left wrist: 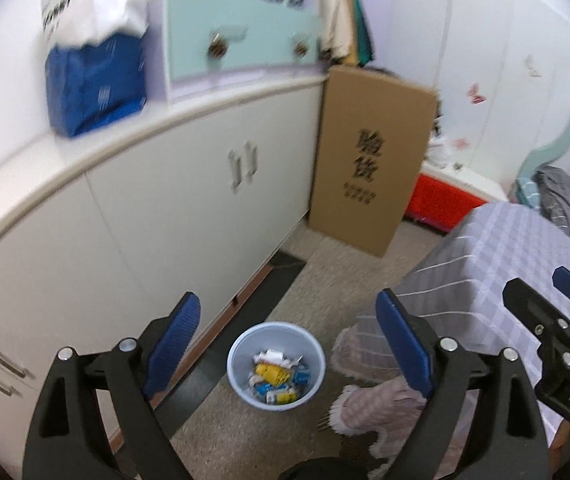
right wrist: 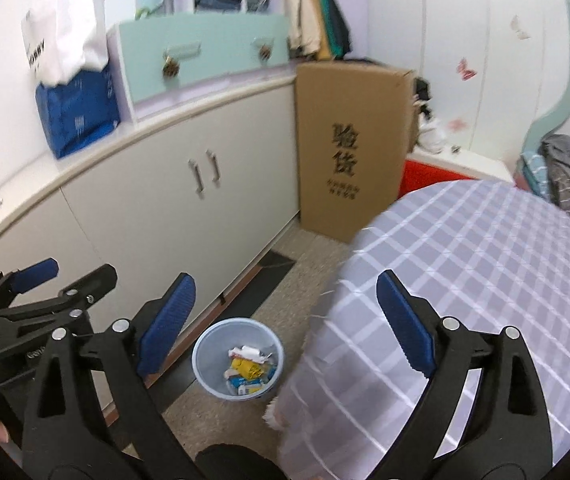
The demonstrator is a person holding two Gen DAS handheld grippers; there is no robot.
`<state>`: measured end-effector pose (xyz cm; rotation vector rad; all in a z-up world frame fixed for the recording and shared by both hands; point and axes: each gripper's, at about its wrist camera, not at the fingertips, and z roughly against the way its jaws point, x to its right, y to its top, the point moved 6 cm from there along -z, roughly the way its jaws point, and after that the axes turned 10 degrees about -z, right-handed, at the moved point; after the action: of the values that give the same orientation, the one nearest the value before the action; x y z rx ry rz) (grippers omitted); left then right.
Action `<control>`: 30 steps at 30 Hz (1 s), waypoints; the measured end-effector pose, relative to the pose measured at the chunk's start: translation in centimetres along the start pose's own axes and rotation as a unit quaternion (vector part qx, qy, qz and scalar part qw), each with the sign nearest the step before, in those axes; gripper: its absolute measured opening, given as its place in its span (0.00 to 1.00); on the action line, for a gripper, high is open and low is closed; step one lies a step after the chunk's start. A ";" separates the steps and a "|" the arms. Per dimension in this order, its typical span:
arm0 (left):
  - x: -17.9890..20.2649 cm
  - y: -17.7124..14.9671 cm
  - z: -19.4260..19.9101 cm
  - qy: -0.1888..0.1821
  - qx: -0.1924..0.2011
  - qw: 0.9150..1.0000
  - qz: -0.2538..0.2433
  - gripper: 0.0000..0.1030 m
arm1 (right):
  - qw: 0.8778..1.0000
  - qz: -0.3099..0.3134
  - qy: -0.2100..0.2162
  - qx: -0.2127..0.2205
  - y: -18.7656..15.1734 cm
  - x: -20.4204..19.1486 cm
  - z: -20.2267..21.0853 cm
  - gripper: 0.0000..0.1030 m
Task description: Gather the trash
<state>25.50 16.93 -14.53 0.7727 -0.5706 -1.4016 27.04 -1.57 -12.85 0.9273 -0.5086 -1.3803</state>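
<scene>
Both grippers wide apart, empty, above the bin.
My left gripper (left wrist: 289, 344) and right gripper (right wrist: 285, 320) hold nothing; light-blue trash bin (left wrist: 276, 366) sits on carpet by the white cabinet (left wrist: 133, 216), wrappers (left wrist: 279, 376) inside, checked bedspread (right wrist: 465, 264) beside.

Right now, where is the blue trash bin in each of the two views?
Left wrist view: trash bin on the floor, bottom centre, between the open jaws.
Right wrist view: trash bin lower centre, left of the checked tablecloth.
Shared landmark: the cardboard box standing behind.
</scene>
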 end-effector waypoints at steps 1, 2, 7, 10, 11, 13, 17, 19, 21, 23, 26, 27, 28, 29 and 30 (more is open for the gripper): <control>0.8 0.3 1.2 -0.003 0.011 1.000 -0.007 0.86 | 1.000 -0.002 -0.003 0.007 0.2 0.6 1.0 0.88; 1.5 0.5 2.0 -0.006 0.019 1.000 -0.013 0.88 | 1.000 -0.007 -0.006 0.020 0.4 1.4 2.6 0.89; 5.5 1.2 7.8 -0.016 0.069 0.996 -0.047 0.89 | 0.998 -0.026 -0.022 0.058 1.0 4.4 8.5 0.90; 7.2 1.4 11.1 -0.023 0.098 0.993 -0.056 0.90 | 0.996 -0.038 -0.029 0.081 1.0 6.1 12.3 0.91; 7.7 1.6 12.0 -0.027 0.106 0.992 -0.057 0.91 | 0.995 -0.041 -0.029 0.088 0.9 6.6 13.3 0.91; 8.6 1.6 14.3 -0.033 0.125 0.990 -0.057 0.91 | 0.993 -0.047 -0.032 0.105 0.8 7.4 15.7 0.92; 10.1 1.4 17.7 -0.042 0.145 0.986 -0.066 0.93 | 0.989 -0.053 -0.041 0.135 0.2 8.4 19.5 0.93; 10.8 1.3 19.4 -0.046 0.154 0.984 -0.071 0.93 | 0.986 -0.058 -0.044 0.151 -0.1 8.8 21.5 0.94; 11.3 1.2 20.7 -0.048 0.165 0.982 -0.073 0.93 | 0.982 -0.064 -0.050 0.169 -0.5 9.4 23.7 0.94; 11.9 1.0 22.5 -0.054 0.179 0.979 -0.080 0.93 | 0.979 -0.070 -0.055 0.184 -0.8 9.8 25.4 0.94; 12.4 0.7 24.7 -0.052 0.207 0.973 -0.086 0.94 | 0.975 -0.077 -0.063 0.201 -1.5 10.4 27.5 0.94; 12.6 0.6 25.2 -0.052 0.212 0.972 -0.089 0.94 | 0.973 -0.078 -0.065 0.206 -1.7 10.6 28.2 0.94; 12.9 0.4 25.9 -0.055 0.219 0.970 -0.094 0.94 | 0.972 -0.078 -0.069 0.211 -2.0 10.8 28.7 0.94; 13.1 0.3 26.3 -0.057 0.222 0.969 -0.096 0.94 | 0.971 -0.080 -0.072 0.215 -2.2 11.0 29.1 0.94; 13.4 0.1 26.8 -0.061 0.225 0.968 -0.099 0.94 | 0.970 -0.082 -0.073 0.218 -2.4 11.2 29.4 0.94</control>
<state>6.72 0.00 1.44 1.1344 -0.9478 -1.5298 4.43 -19.68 -0.30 1.2491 -0.8878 -1.5246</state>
